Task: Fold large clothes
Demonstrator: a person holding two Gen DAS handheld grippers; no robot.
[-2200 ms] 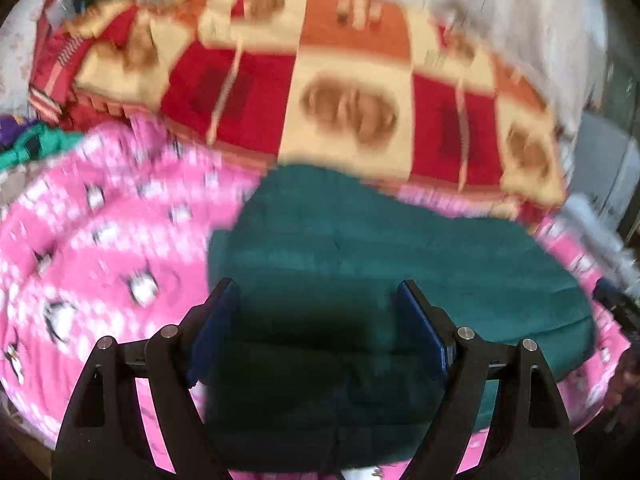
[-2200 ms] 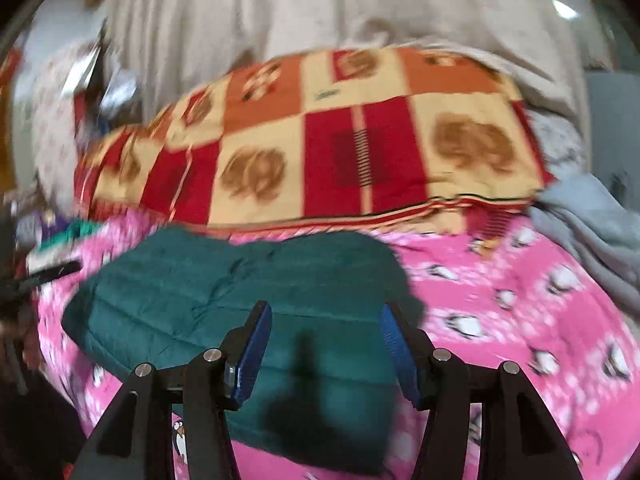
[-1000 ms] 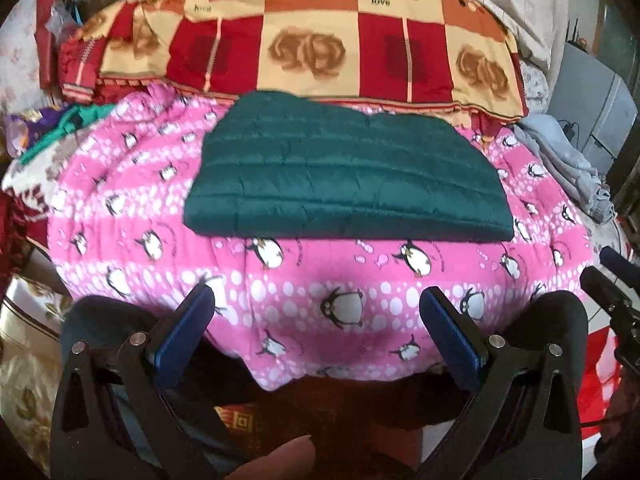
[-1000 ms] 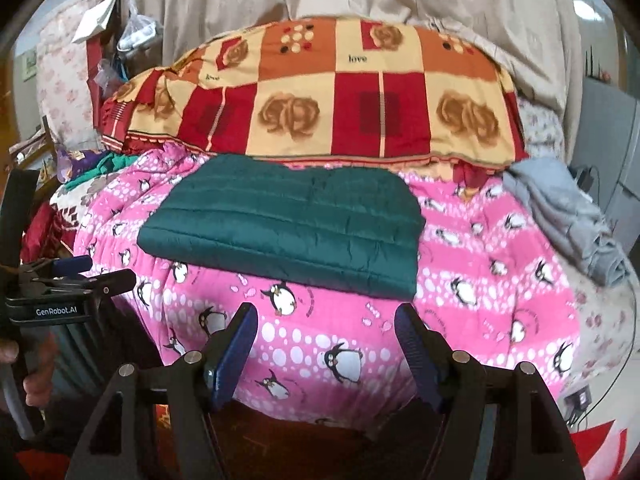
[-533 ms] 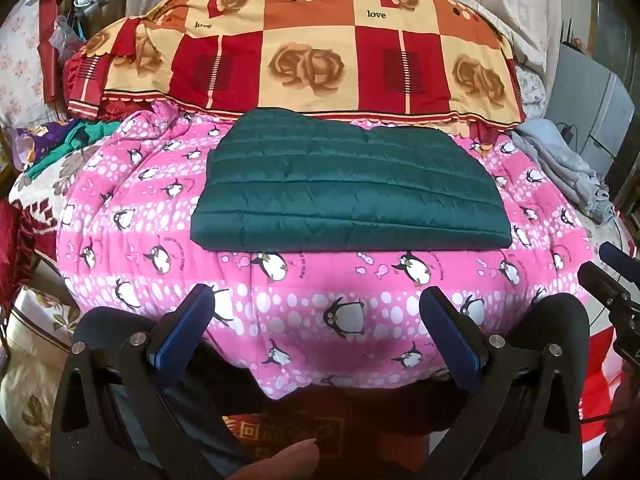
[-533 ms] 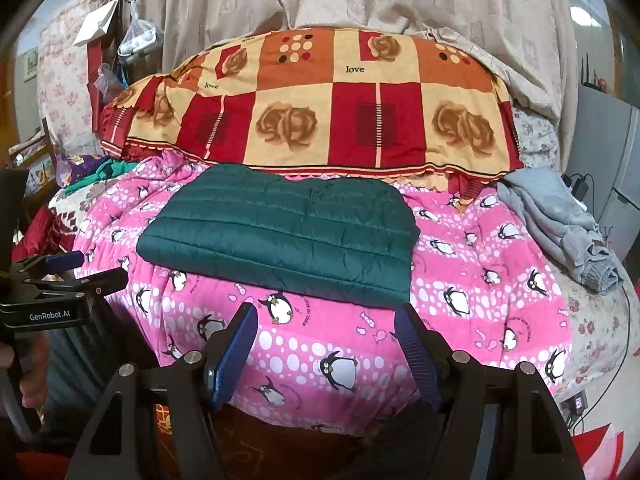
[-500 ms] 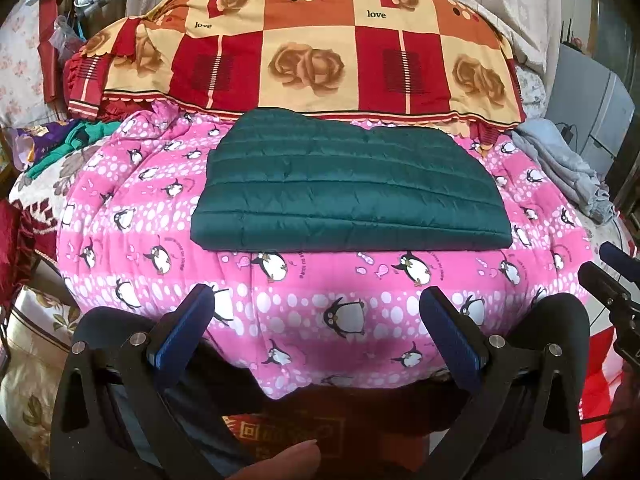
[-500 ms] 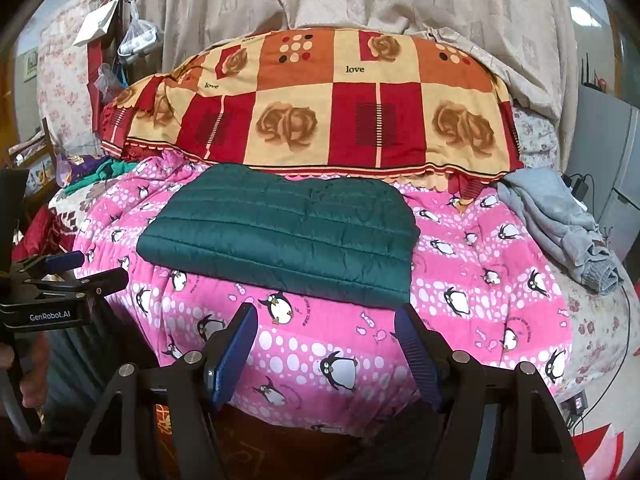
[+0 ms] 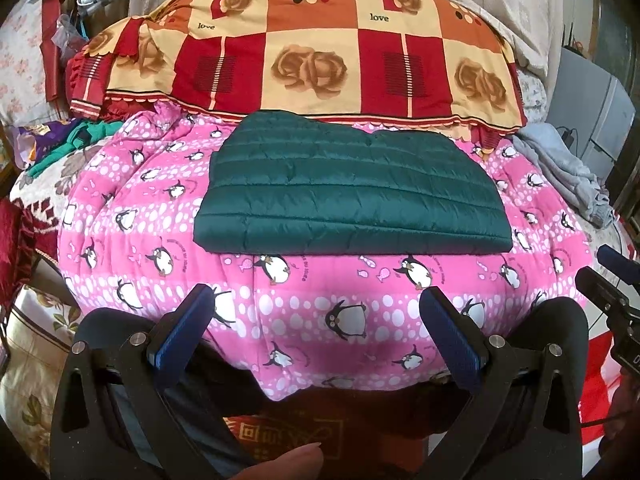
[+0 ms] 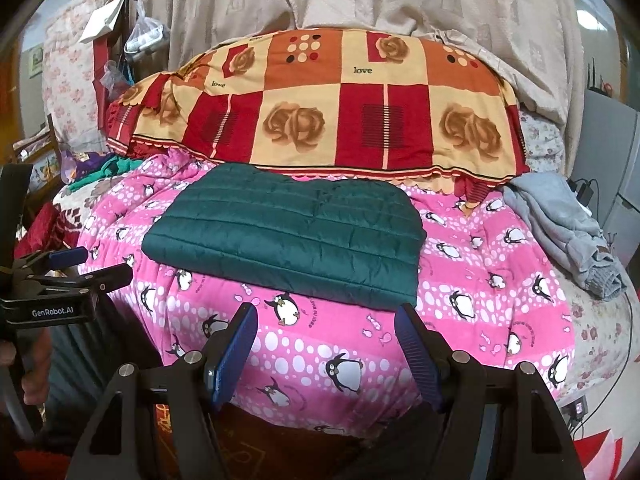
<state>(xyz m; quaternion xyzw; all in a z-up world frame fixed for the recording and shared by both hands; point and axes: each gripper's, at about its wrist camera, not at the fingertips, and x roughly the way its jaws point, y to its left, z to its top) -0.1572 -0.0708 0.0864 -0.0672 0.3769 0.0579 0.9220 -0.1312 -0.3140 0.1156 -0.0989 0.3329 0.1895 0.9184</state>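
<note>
Now both grippers have drawn back from the bed: two seconds ago they hung close over the green jacket point(image 9: 348, 188), and since then they have pulled away to the near side, well apart from it. The left gripper point(image 9: 320, 326) is spread wide and grips nothing; the right gripper point(image 10: 326, 346) is also parted, less widely, and empty. The jacket lies alone as a flat, neat rectangle on the pink penguin quilt point(image 9: 160, 240), just in front of the red-and-yellow checked blanket point(image 9: 312, 60). That suggests the folding of this piece is finished. The right view alone shows the whole grey garment point(image 10: 560, 224) heaped at the quilt's right, perhaps next, and the left gripper held out at the left edge; the left view shows a fingertip point(image 9: 288, 460) at its bottom edge.
</note>
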